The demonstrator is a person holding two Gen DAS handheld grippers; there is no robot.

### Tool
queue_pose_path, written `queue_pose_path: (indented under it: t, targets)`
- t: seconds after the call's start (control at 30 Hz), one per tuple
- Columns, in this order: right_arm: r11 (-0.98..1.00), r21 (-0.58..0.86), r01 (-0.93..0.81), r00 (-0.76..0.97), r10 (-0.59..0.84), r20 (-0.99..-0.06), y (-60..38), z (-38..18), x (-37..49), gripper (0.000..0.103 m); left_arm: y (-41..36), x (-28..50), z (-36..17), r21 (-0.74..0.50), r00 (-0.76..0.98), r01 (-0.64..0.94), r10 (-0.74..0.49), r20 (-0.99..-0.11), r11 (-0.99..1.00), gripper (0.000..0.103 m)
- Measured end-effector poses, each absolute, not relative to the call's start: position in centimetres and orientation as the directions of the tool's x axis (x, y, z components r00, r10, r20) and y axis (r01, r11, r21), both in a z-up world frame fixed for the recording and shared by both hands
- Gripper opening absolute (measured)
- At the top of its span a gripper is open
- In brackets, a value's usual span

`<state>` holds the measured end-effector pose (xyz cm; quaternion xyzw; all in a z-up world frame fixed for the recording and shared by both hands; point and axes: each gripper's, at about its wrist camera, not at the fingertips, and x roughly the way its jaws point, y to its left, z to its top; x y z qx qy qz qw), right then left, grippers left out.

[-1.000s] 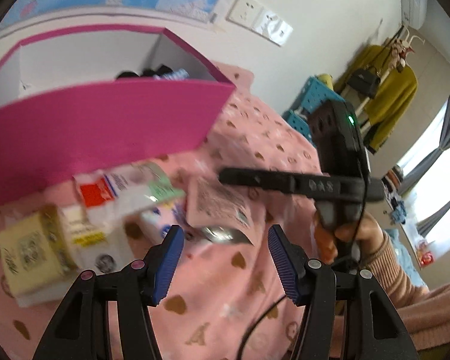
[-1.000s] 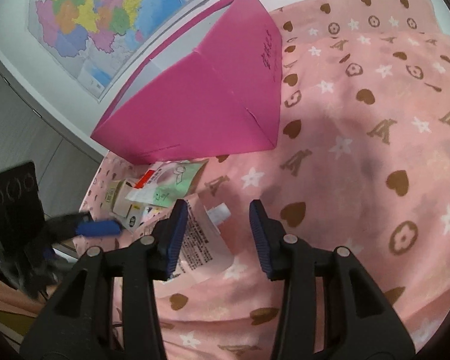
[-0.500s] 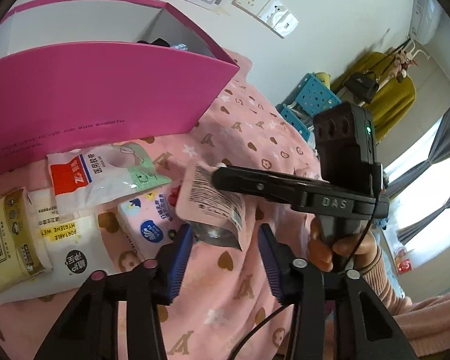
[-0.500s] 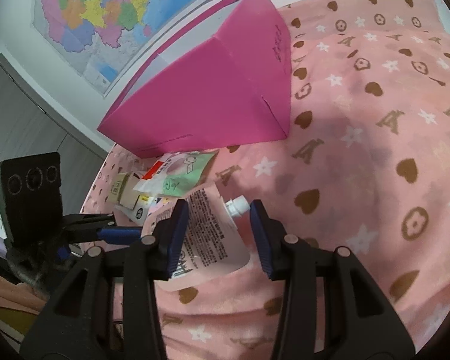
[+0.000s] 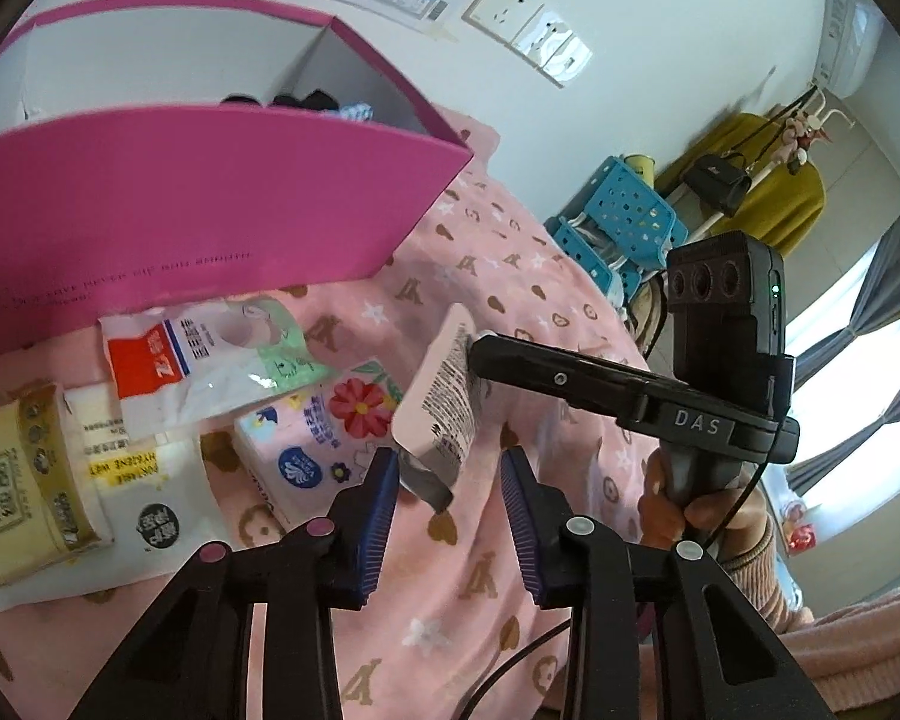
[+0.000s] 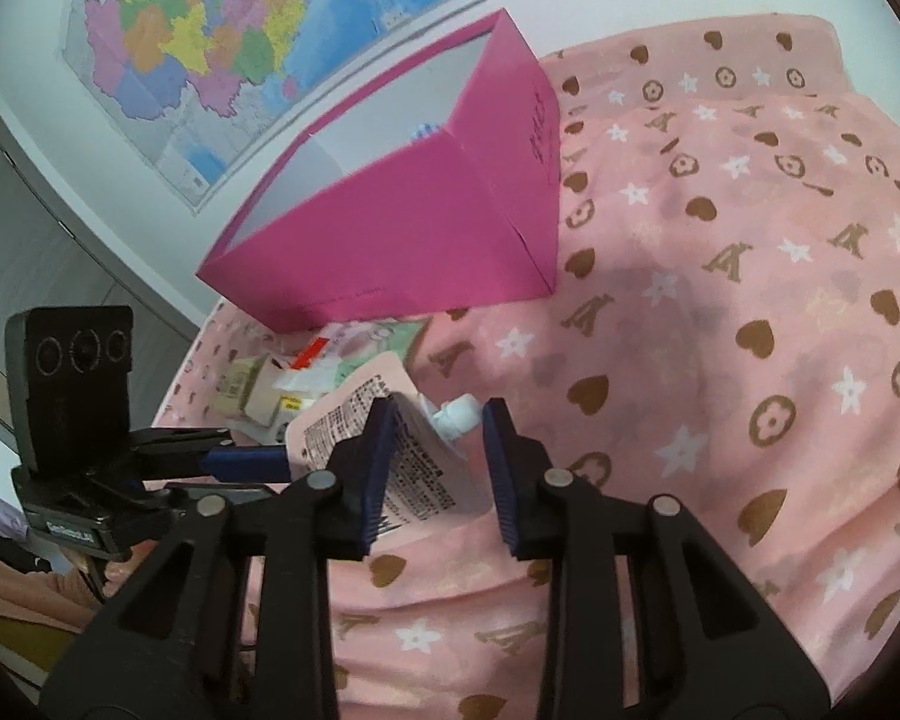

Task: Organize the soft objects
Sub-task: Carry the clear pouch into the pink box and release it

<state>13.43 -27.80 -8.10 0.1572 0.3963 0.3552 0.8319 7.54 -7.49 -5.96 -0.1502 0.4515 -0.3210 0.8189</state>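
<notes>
Right claw (image 6: 439, 409), its jaws just closing, grasps the spouted pouch (image 6: 342, 414), held upright above the pink bed (image 6: 720, 330). Left claw (image 5: 447, 457) is clenched at the pouch's bottom corner. Tissue packs (image 5: 324, 426) lie beside the magenta box (image 5: 210, 210).

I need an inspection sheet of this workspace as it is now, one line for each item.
Surface: pink patterned bedspread, wrinkled.
Job's things: spouted pouch lifted; open pink box behind; red-and-green packet, floral tissue pack, white wipes pack, yellow pack overlapping before it.
Clutter: nothing seen.
Grippers: right tool has just been closing, clamped at the pouch's spout end; left tool shut to a narrow gap, pouch's bottom corner inside, grip unclear.
Cables: black cable below left tool.
Surroundings: wall map, sockets, blue crates, coat rack.
</notes>
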Motion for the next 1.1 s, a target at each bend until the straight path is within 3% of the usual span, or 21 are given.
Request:
queue_pose_path:
  t: [0.77, 1.1]
  targets:
    - [0.609, 0.442, -0.659, 0.481, 0.793, -0.375, -21.0, 3.3, 18.5, 0.031, -0.7, 10.2, 4.1, -0.379, 0.634, 0.375, -0.532, -0.561, 0.846, 0.034]
    - [0.615, 0.475, -0.630, 0.446, 0.787, -0.427, -16.0, 3.0, 24.6, 0.031, 3.1, 15.3, 3.9, -0.395, 0.642, 0.285, -0.480, -0.597, 0.873, 0.034]
